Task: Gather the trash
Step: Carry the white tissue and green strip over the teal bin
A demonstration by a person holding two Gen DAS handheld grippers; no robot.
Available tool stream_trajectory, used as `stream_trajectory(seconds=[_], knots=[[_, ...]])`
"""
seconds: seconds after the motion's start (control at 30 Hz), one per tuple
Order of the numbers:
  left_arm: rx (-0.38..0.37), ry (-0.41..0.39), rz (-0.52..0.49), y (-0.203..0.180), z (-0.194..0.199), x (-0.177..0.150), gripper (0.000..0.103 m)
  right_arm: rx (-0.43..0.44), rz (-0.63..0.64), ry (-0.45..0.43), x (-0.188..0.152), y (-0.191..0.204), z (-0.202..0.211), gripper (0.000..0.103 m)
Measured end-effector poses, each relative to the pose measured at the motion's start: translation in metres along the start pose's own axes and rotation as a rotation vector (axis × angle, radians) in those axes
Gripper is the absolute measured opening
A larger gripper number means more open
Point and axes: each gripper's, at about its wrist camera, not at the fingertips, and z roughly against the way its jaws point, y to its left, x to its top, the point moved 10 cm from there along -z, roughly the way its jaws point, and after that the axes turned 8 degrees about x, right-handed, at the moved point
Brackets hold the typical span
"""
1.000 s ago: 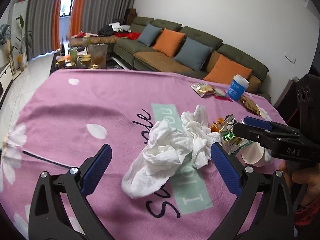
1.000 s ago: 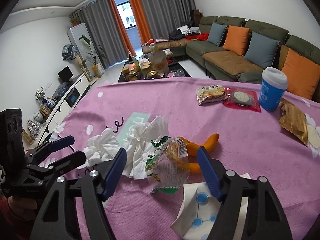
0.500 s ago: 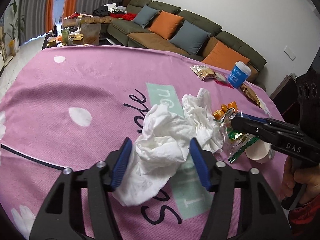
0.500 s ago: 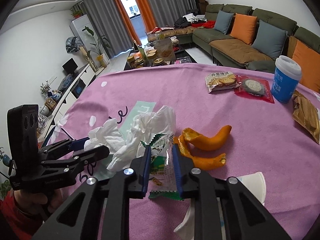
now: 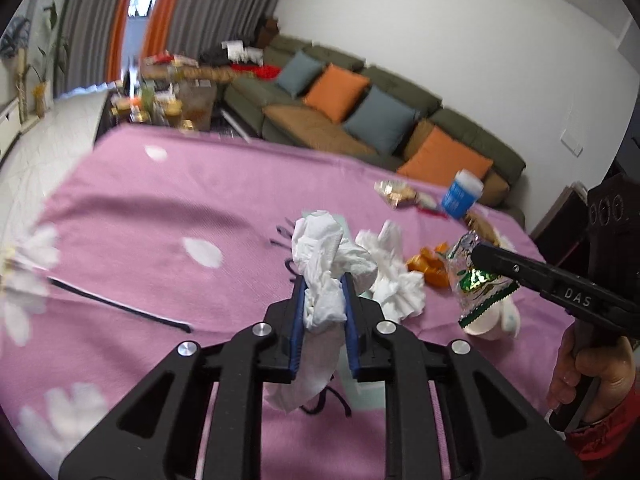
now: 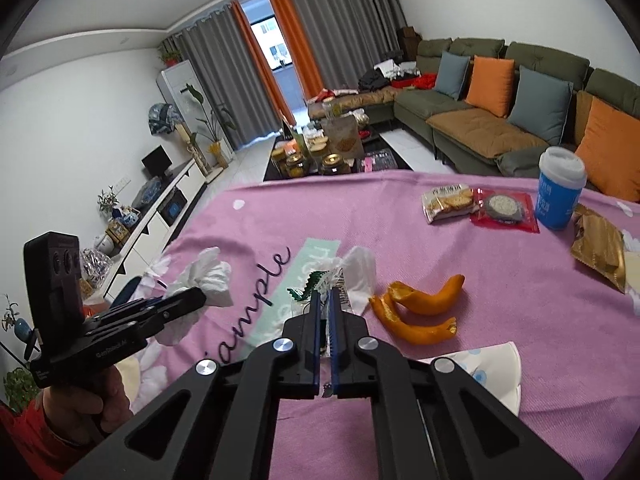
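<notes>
My left gripper point(image 5: 323, 284) is shut on a crumpled white tissue point(image 5: 326, 256) and holds it above the pink tablecloth point(image 5: 160, 208); it also shows in the right wrist view point(image 6: 208, 280). My right gripper point(image 6: 325, 296) is shut on a clear and green snack wrapper point(image 6: 320, 280), lifted off the cloth; the wrapper also shows in the left wrist view point(image 5: 476, 280). A second crumpled tissue point(image 5: 394, 276) lies on the cloth, with orange peel point(image 6: 420, 312) beside it.
A white paper cup point(image 6: 492, 372) lies on its side near the front. A blue cup point(image 6: 558, 192), a biscuit pack point(image 6: 448, 200), a red packet point(image 6: 504, 208) and a gold wrapper point(image 6: 600, 244) sit at the far right. A sofa point(image 6: 500, 120) stands behind.
My left gripper has closed on the tissue and lifted it. My right gripper has closed on the snack wrapper and raised it off the cloth.
</notes>
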Motion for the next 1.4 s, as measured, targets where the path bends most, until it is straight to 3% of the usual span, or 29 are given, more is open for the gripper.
stream_trajectory(seconds=[0.37,0.87,1.4], knots=[[0.072,-0.172,0.021,0.023,0.110,-0.001,0.018,0.084,0.121,-0.080,-0.006,0.083,0.031,0.002],[0.151,-0.309,0.083,0.054,0.236,-0.052,0.018,0.187,0.265,-0.127,-0.054,0.191,0.068,0.002],[0.392,-0.418,0.148,0.112,0.338,-0.090,0.018,0.342,0.460,-0.115,-0.083,0.309,0.070,0.002]])
